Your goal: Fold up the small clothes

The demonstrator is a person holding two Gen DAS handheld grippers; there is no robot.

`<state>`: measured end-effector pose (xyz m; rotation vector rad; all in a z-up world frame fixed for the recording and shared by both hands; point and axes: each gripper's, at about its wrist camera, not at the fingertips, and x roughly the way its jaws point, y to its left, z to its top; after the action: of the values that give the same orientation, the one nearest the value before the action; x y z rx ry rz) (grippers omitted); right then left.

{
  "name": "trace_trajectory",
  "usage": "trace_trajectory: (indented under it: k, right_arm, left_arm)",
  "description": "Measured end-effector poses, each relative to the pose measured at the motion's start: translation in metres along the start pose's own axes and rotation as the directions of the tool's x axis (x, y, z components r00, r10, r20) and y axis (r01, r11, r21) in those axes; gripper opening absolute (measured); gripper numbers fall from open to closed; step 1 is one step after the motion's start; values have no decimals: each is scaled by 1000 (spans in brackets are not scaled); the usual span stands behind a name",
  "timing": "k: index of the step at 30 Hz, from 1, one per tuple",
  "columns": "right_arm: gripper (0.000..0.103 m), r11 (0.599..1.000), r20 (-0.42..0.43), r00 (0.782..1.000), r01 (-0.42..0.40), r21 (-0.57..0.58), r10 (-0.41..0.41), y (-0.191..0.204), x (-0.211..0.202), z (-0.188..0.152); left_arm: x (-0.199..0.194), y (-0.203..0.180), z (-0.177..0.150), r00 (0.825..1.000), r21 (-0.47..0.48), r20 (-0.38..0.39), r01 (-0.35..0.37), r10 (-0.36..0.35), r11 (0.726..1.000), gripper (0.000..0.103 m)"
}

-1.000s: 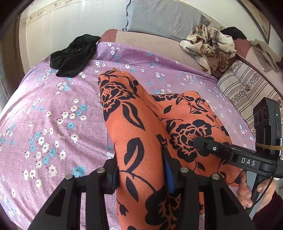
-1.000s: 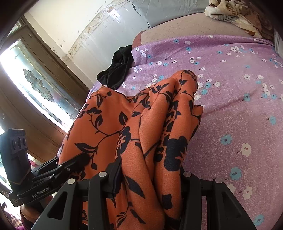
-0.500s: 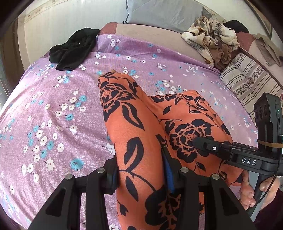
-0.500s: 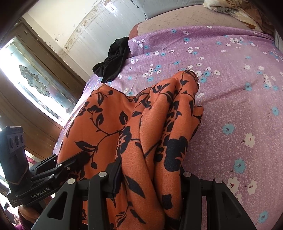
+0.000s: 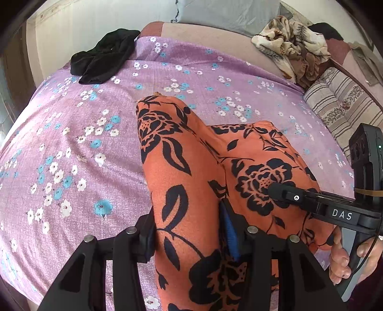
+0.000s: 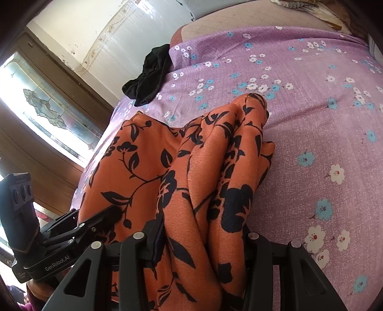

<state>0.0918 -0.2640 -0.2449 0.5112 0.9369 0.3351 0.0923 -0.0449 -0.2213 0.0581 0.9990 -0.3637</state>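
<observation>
An orange garment with black flowers (image 5: pixel 182 167) lies stretched over the purple flowered bedsheet (image 5: pixel 71 148). My left gripper (image 5: pixel 191 239) is shut on its near left part, cloth bunched between the fingers. My right gripper (image 6: pixel 203 241) is shut on its near right part (image 6: pixel 215 167), where the cloth folds in thick pleats. Each gripper shows in the other's view: the right one (image 5: pixel 282 191) at the right edge, the left one (image 6: pixel 112 213) at the lower left, both clamping the same garment.
A black garment (image 5: pixel 103 57) lies crumpled at the far left corner of the bed, also in the right wrist view (image 6: pixel 148 79). A beige patterned cloth heap (image 5: pixel 292 45) and a striped pillow (image 5: pixel 340 107) sit at the far right. A grey pillow (image 5: pixel 227 12) leans against the wall.
Both grippers have moved forward over the bed with the orange garment held. The far end of the garment has slid further onto the sheet.
</observation>
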Motion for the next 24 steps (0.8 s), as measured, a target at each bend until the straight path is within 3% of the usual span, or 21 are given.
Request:
trace_trajectory:
  k: [2, 4, 12, 16, 20, 22, 24]
  right_arm:
    - [53, 999, -22, 999, 47, 15, -47, -5, 6, 2]
    - [56, 998, -36, 998, 45, 40, -44, -11, 9, 2]
    - [62, 996, -39, 995, 90, 8, -90, -7, 4, 5]
    - [63, 989, 41, 989, 141, -34, -140, -5, -19, 7]
    - [63, 982, 195, 968, 174, -67, -159, 1, -49, 11]
    - [55, 987, 258, 962, 118, -107, -87, 10, -63, 10]
    - [38, 982, 287, 958, 70, -176, -17, 25, -70, 8]
  left_arm:
    - [9, 6, -1, 999, -25, -42, -15, 14, 1000, 56]
    - [13, 13, -2, 998, -56, -61, -1, -3, 998, 59]
    - [3, 17, 1, 999, -64, -41, -36, 33, 997, 64]
    - [-8, 30, 1, 998, -97, -6, -58, 58, 994, 65]
    - [-13, 40, -1, 999, -143, -2, -52, 52, 988, 66]
    - [-15, 40, -3, 998, -136, 3, -60, 61, 989, 66]
    - [-14, 37, -6, 996, -113, 7, -82, 84, 990, 69]
